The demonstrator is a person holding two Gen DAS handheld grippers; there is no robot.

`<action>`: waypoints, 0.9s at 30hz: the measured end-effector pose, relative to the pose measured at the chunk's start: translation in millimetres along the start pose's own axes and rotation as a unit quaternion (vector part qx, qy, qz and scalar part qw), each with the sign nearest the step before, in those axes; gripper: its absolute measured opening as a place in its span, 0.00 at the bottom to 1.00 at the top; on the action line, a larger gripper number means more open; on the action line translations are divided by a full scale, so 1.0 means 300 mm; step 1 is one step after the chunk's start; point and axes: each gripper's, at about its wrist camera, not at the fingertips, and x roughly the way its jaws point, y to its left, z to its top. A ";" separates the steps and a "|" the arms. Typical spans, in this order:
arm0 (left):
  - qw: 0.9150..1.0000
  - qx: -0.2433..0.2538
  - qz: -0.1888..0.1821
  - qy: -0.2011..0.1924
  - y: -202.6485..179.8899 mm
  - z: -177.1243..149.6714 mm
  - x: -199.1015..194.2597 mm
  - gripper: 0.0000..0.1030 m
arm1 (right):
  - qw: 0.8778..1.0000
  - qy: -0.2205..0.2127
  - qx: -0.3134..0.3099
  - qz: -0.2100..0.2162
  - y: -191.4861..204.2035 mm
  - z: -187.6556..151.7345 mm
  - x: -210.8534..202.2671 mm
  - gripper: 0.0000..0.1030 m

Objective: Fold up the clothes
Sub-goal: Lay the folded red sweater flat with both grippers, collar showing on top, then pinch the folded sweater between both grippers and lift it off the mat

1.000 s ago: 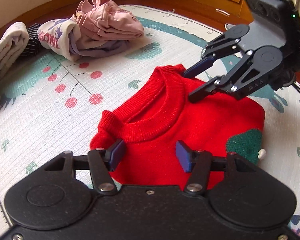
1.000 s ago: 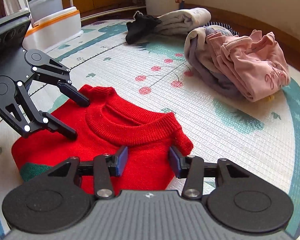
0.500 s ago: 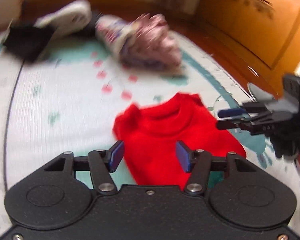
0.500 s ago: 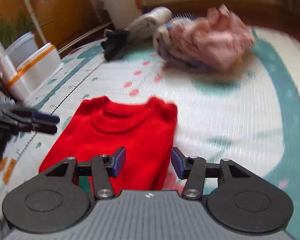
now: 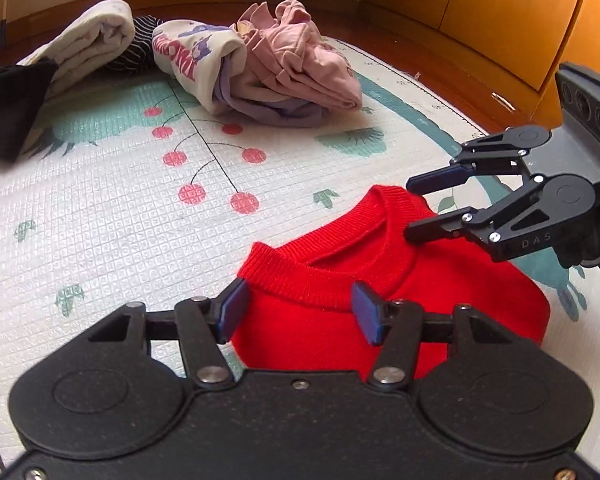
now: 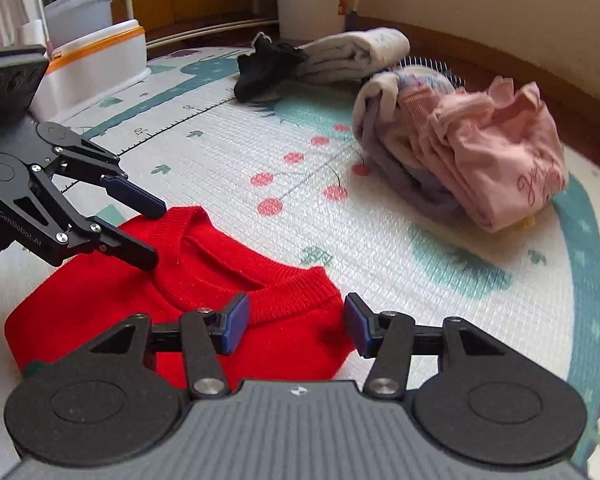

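Where red sweater (image 5: 384, 280) shoulders meet bare play mat (image 5: 112, 216), both grippers' jaws open, right's just widening.

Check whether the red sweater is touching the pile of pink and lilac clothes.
Apart. The left wrist view shows a wide stretch of bare play mat between the red sweater and the pile of pink and lilac clothes; the right wrist view shows it too.

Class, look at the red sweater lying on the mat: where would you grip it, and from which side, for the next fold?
Grip the red sweater at its two shoulder corners, either side of the ribbed collar, coming down from the neck end. It lies flat, already folded narrow, so those corners are probably the easiest edges to pinch.
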 end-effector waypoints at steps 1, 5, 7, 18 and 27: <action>1.000 -0.006 -0.002 -0.001 0.005 -0.003 0.003 0.54 | 1.000 0.001 0.007 0.003 -0.004 -0.004 0.003 0.54; 0.999 -0.034 -0.007 0.004 0.022 0.005 -0.003 0.54 | 1.000 0.008 0.022 0.003 -0.011 -0.002 0.010 0.55; 0.999 -0.045 -0.008 0.009 0.028 0.019 -0.015 0.54 | 0.999 0.003 0.041 0.007 -0.020 0.005 -0.010 0.54; 0.979 -0.202 -0.032 0.021 0.001 -0.158 -0.189 0.54 | 0.957 0.001 0.285 0.054 -0.090 -0.205 -0.167 0.58; 0.939 -0.332 -0.081 0.044 -0.017 -0.303 -0.200 0.54 | 0.915 0.018 0.394 0.090 -0.036 -0.333 -0.185 0.58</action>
